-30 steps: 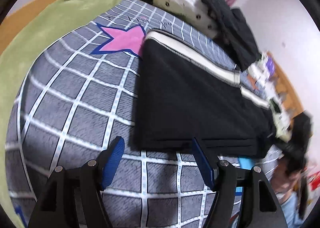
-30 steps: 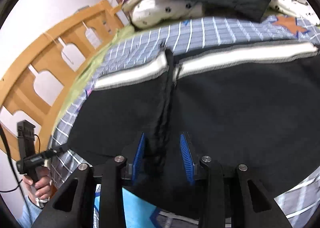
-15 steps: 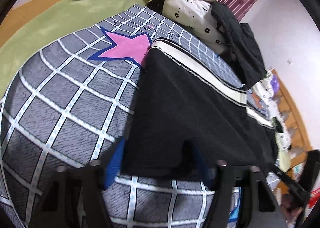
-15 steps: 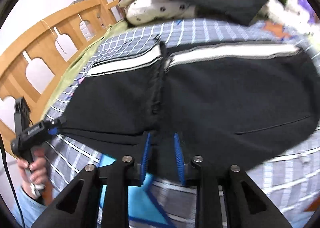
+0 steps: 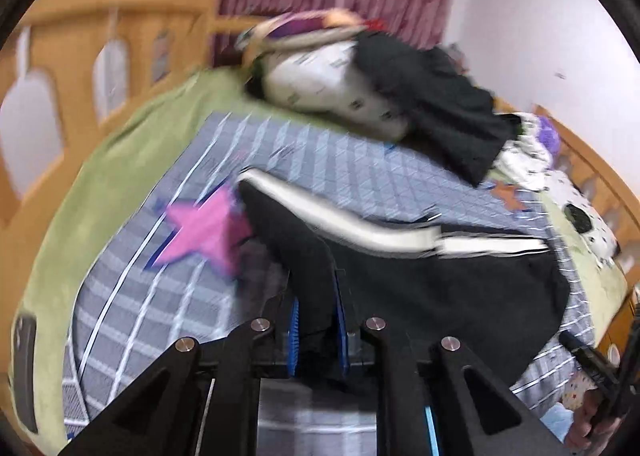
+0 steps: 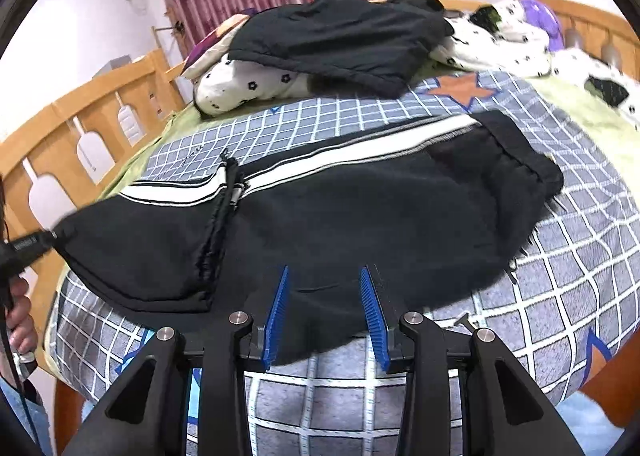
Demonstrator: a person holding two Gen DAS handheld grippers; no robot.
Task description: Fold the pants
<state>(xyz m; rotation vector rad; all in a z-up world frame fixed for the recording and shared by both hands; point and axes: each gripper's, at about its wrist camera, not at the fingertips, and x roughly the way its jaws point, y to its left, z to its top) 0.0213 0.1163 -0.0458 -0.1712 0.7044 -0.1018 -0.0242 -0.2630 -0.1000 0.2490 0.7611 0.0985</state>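
Black pants with a white side stripe lie across the grey checked bedspread. My left gripper is shut on the leg-end edge of the pants and lifts that end off the bed. It shows at the left of the right wrist view, pinching the fabric. My right gripper is open, its blue fingers on either side of the pants' near edge, not clamping it.
A spotted white pillow with a black garment on it lies at the bed's far side. A wooden bed rail runs along the left. A green blanket borders the bedspread.
My left gripper closed on the pants' end and raised it, swinging the view up. My right gripper opened and let go of the pants' near edge.
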